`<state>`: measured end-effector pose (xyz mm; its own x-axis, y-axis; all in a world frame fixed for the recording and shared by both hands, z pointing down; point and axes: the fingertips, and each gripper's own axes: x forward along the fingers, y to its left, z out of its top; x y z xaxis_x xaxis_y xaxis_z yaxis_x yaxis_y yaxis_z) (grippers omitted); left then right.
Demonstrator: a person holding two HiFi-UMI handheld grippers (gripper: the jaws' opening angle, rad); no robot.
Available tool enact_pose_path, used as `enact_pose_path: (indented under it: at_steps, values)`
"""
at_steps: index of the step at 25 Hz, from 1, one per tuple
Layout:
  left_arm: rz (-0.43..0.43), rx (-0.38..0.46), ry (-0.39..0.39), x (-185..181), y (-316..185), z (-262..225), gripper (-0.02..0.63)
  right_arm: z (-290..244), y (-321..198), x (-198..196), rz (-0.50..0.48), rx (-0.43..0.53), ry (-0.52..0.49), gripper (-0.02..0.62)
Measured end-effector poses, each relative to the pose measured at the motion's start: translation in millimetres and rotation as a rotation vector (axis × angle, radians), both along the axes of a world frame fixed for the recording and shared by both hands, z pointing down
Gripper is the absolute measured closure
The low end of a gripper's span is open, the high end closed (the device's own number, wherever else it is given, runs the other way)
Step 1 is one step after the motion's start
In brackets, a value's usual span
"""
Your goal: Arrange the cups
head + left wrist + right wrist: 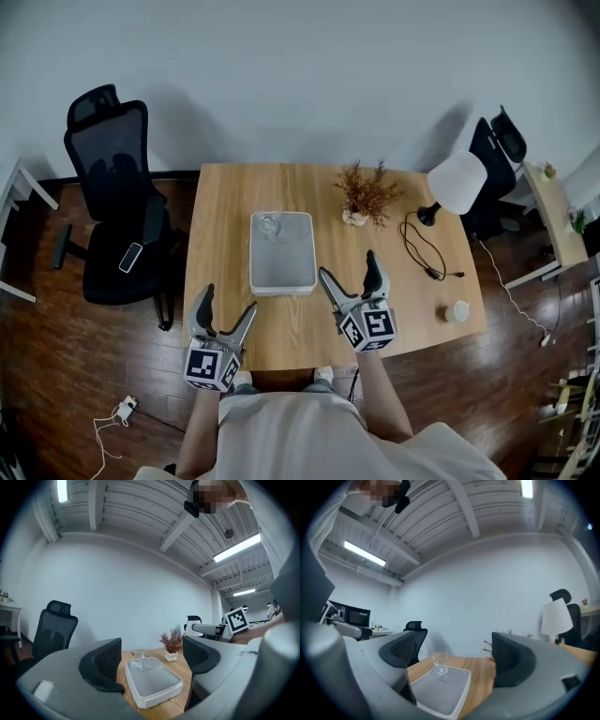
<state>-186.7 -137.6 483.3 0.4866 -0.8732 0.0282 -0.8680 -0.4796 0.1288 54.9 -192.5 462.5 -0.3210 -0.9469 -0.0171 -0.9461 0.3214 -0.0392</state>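
Person (291, 436): light shirt at the near edge of the head view, both forearms reaching out to the grippers
Left gripper (228, 300): held level over the table's near left corner, 2 jaws wide apart, nothing between them
Right gripper (348, 265): held level just right of the tray's near right corner, jaws apart, holding nothing
Tray (282, 286): white, rectangular, mid-table, long sides running near to far
Cup (270, 225): 1 clear glass, upright in the tray's far left corner
Open room: bare wood on every side of the tray, with the widest stretch right of the right gripper, toward the near right corner
Table (225, 202): light wood, far edge close to the white wall
Right side: dried plant (367, 192) in a small white pot, far right of the tray; white-shaded lamp (457, 183) at the far right edge; black cable (422, 248) looping nearward from it; small round pale object (457, 311) close to the near right edge
Room: black office chair (117, 206) left of the table, a phone (130, 257) on its seat; dark wooden floor (56, 375); power strip (124, 409) on it, near left
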Motion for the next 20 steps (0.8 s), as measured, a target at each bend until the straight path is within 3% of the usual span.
enact_pose_path:
  at_steps: [4,9,13,20]
  values:
    - [0.017,0.008,-0.02,7.4,9.8,-0.8,0.215,14.6,43.4,20.5,0.031,-0.03,-0.039,0.087]
    - [0.015,0.011,-0.036,14.1,15.1,4.0,0.229,42.9,81.4,18.8,0.028,-0.089,-0.037,0.091]
    - [-0.009,0.019,-0.022,17.8,16.4,2.3,0.239,43.4,88.6,20.9,0.027,-0.084,-0.024,0.092]
    - [0.031,0.004,-0.05,32.4,18.5,3.9,0.239,29.6,85.4,38.7,0.055,-0.054,-0.042,0.12]
